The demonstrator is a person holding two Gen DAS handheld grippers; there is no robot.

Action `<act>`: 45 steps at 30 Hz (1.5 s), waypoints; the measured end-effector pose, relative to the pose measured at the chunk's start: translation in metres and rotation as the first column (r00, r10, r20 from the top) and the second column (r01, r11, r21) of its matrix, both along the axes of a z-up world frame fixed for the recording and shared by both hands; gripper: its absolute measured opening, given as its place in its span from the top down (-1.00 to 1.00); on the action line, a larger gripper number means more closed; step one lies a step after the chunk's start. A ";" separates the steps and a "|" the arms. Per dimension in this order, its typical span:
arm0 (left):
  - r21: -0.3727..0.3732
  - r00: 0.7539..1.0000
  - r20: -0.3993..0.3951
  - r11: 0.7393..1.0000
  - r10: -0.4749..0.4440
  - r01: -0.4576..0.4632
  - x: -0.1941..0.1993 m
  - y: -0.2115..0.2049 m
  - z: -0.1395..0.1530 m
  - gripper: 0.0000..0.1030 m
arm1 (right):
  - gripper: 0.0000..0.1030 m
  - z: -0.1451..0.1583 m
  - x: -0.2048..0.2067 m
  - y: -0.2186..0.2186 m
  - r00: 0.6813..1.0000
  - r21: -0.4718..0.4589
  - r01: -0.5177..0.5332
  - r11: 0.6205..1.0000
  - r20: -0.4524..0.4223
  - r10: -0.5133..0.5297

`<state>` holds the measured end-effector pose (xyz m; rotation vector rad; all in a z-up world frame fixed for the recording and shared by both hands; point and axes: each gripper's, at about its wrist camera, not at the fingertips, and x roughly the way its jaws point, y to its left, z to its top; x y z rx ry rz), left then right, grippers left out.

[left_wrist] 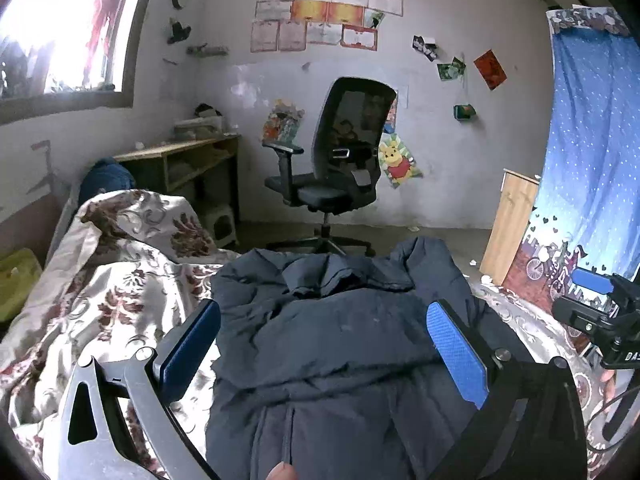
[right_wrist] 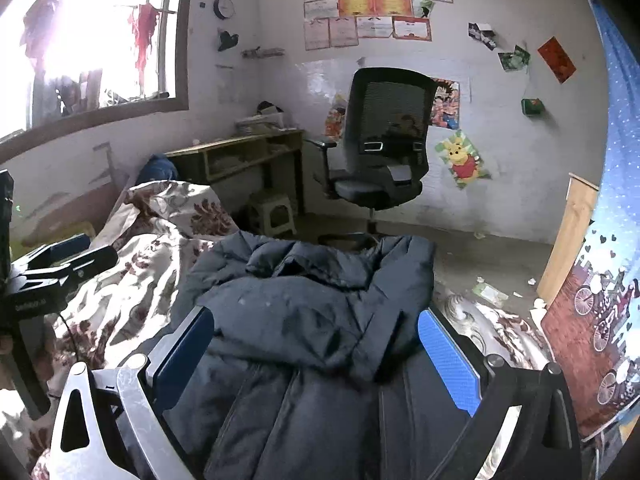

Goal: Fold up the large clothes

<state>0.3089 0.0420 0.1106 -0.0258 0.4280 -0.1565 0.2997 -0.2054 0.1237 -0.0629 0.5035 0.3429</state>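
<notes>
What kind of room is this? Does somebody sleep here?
Probably a bedroom where someone also studies. A dark navy puffy jacket lies on a bed with a cream and maroon flowered quilt. By the wall stand a black mesh office chair and a low wooden desk.

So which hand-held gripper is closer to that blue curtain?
Right. The right hand-held gripper is over the jacket's curtain side; the left hand-held gripper hovers farther away, toward the floral bedding.

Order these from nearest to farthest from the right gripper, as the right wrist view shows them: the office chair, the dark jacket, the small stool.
1. dark jacket: between the open fingers of the right gripper, on the bed.
2. small stool: floor, left of centre, beyond the bed.
3. office chair: by the back wall.
</notes>
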 end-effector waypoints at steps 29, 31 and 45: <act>0.110 0.987 -0.161 0.993 -0.021 0.039 -0.127 -0.011 -0.085 -0.97 | -1.00 -0.070 -0.117 -0.042 0.982 -0.139 0.011 0.990 -0.183 -0.037; 0.125 0.983 -0.179 0.990 -0.044 0.067 -0.133 -0.010 -0.096 -0.97 | -1.00 -0.086 -0.121 -0.038 0.974 -0.194 -0.031 0.981 -0.226 -0.014; 0.258 0.940 -0.309 0.938 -0.148 0.233 -0.162 -0.007 -0.181 -0.97 | -1.00 -0.178 -0.119 -0.030 0.865 -0.397 -0.204 0.895 -0.502 -0.025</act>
